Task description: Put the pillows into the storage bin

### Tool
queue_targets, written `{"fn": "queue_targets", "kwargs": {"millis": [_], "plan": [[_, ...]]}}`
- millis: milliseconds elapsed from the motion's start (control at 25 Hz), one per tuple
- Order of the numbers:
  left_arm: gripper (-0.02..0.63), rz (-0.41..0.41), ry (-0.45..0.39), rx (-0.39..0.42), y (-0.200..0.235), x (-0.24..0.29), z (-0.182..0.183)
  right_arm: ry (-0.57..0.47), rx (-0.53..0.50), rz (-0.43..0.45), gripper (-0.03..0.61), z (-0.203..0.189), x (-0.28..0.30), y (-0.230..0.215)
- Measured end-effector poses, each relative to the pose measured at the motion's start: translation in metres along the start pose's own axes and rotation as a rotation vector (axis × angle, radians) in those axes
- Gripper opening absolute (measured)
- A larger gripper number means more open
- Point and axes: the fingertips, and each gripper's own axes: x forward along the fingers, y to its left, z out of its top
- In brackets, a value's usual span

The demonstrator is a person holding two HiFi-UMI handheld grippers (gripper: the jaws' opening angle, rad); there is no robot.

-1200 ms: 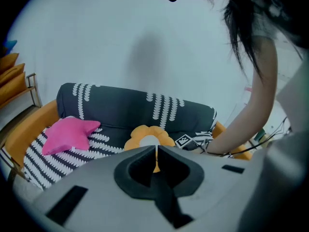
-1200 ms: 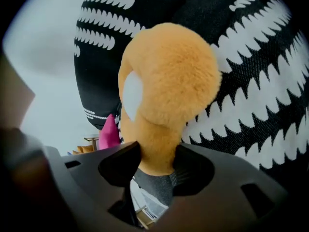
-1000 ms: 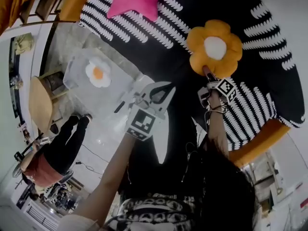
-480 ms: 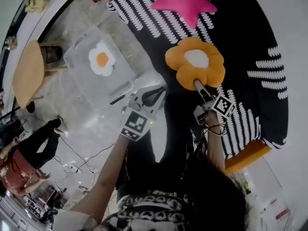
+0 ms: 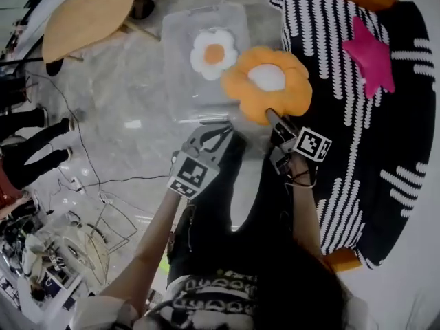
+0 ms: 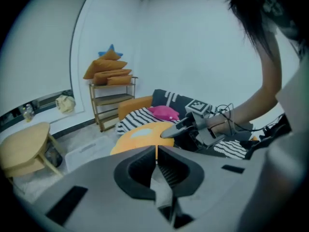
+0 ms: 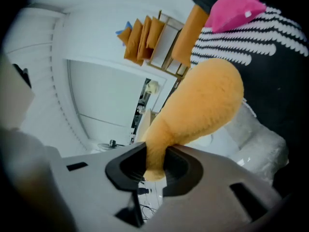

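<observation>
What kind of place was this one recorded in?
Probably a living-room set staged for recording: a striped sofa, a wooden side table, a shelf of cushions, and loose cables across the floor.

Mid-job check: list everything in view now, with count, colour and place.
Clear plastic storage bin: one, transparent, on the floor.
White flower-shaped pillow: one, white with orange centre, inside the bin.
Orange flower-shaped pillow: one, orange with white centre, held over the bin's edge.
Black-and-white striped cover: one, right of the bin.
Pink star-shaped pillow: one, pink, on the striped cover.
Round wooden table: one, tan, upper left.
Wooden shelf: one, tan, by the wall, orange cushions on top.
Left gripper: one, grey, jaws together, empty.
Right gripper: one, grey, jaws just closed tighter on the orange pillow's petal.
</observation>
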Motion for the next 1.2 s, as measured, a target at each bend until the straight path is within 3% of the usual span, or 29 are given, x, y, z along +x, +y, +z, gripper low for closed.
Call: {"fn": "queue_targets", "kwargs": {"millis": [80, 240, 320, 400, 520, 680, 880, 1200], "plan": [[0.012, 0.069, -0.002, -0.046, 0.036, -0.031, -0.025, 0.086, 0.014, -0.028, 0.072, -0.029, 0.053, 0.005], [0.012, 0.183, -0.010, -0.143, 0.103, -0.077, -0.070, 0.233, -0.108, -0.010, 0.090, -0.059, 0.163, 0.011], [0.012, 0.229, -0.013, -0.191, 0.124, -0.095, -0.090, 0.316, -0.160, -0.027, 0.157, -0.076, 0.206, 0.004], [0.012, 0.261, -0.013, -0.232, 0.135, -0.110, -0.108, 0.404, -0.199, -0.058, 0.299, -0.098, 0.233, -0.006], [0.012, 0.273, -0.015, -0.272, 0.140, -0.122, -0.125, 0.460, -0.240, -0.079, 0.314, -0.117, 0.249, -0.006], [0.012, 0.238, -0.018, -0.272, 0.132, -0.118, -0.134, 0.449, -0.268, -0.049, 0.313, -0.127, 0.245, 0.004], [0.012, 0.173, -0.062, -0.243, 0.131, -0.102, -0.103, 0.399, -0.293, -0.059, 0.310, -0.111, 0.225, 0.014], [0.012, 0.033, -0.084, -0.116, 0.107, -0.027, -0.017, 0.140, -0.236, -0.052, 0.299, -0.011, 0.148, 0.013]]}}
